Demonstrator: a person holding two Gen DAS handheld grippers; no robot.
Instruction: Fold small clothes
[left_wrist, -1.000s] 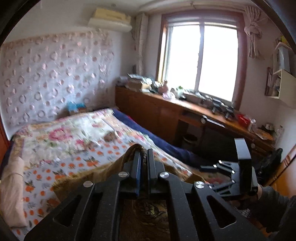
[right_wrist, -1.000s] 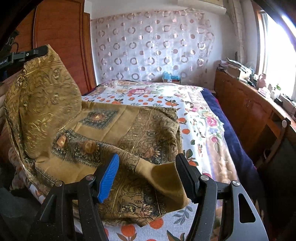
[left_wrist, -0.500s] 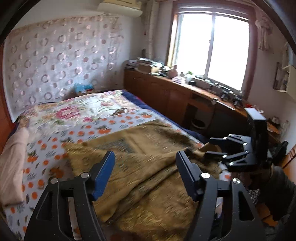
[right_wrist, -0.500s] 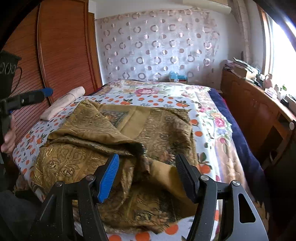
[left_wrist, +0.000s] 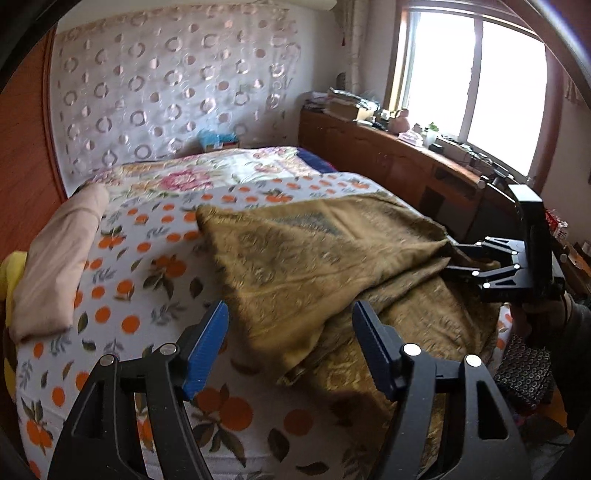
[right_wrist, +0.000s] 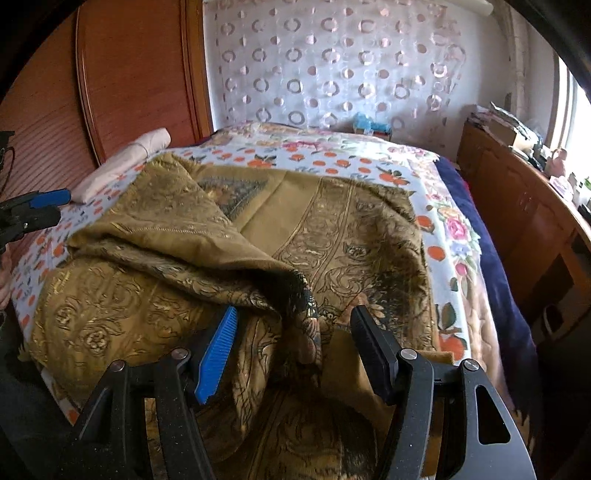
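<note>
The gold-brown patterned shawl (left_wrist: 332, 258) lies loosely folded over itself on the bed (left_wrist: 155, 280), whose sheet is printed with oranges and flowers. In the left wrist view the left tongs (left_wrist: 290, 345) are released, their blue pads spread wide above the shawl's near folded edge, gripping nothing. The right tongs (right_wrist: 293, 345) are likewise spread apart and empty, with a rumpled ridge of shawl lying between the pads below them. From the left camera, the right tongs appear at 3 o'clock beside the shawl's edge. A pink rolled cloth (left_wrist: 55, 258) rests at 9 o'clock near the wooden wardrobe (right_wrist: 129, 74).
</note>
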